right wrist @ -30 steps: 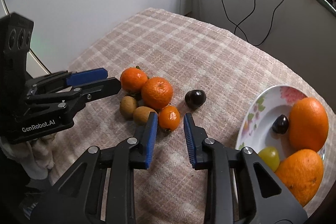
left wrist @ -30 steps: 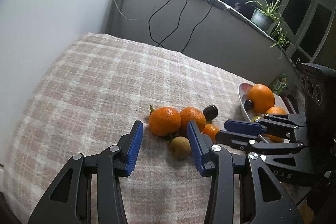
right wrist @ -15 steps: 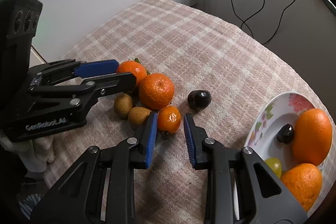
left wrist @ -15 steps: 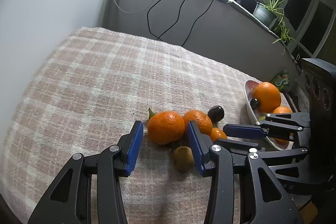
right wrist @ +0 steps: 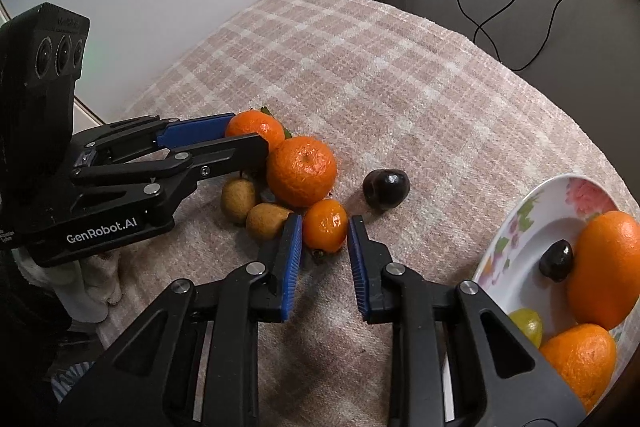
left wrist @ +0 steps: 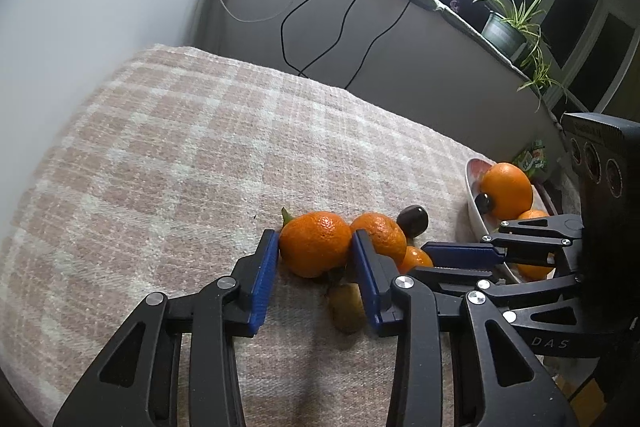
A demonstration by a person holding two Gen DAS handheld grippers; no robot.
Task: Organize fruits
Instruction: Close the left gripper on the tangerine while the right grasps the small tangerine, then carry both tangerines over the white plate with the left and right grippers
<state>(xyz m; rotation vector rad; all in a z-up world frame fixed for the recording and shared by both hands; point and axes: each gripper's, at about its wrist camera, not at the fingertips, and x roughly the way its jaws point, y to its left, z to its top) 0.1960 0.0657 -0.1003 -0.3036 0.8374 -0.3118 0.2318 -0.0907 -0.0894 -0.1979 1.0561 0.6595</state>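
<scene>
A cluster of fruit lies on the checked cloth. My left gripper [left wrist: 314, 247] is open with its jaws on either side of a leafy mandarin [left wrist: 314, 243], also seen in the right wrist view [right wrist: 256, 125]. My right gripper [right wrist: 322, 231] is open around a small orange fruit [right wrist: 325, 225]. A larger mandarin [right wrist: 301, 171], two kiwis [right wrist: 239, 199] [right wrist: 267, 221] and a dark plum [right wrist: 386, 188] lie beside them. A flowered plate [right wrist: 516, 243] at the right holds oranges [right wrist: 604, 267], a dark plum and a green fruit.
The cloth-covered table [left wrist: 180, 155] ends at a white wall on the left and a grey ledge with cables [left wrist: 320, 7] behind. A potted plant [left wrist: 504, 27] and a bright ring lamp stand on the sill.
Both grippers have moved forward to the fruit. The left jaws now flank the leafy mandarin and the right jaws flank the small orange fruit.
</scene>
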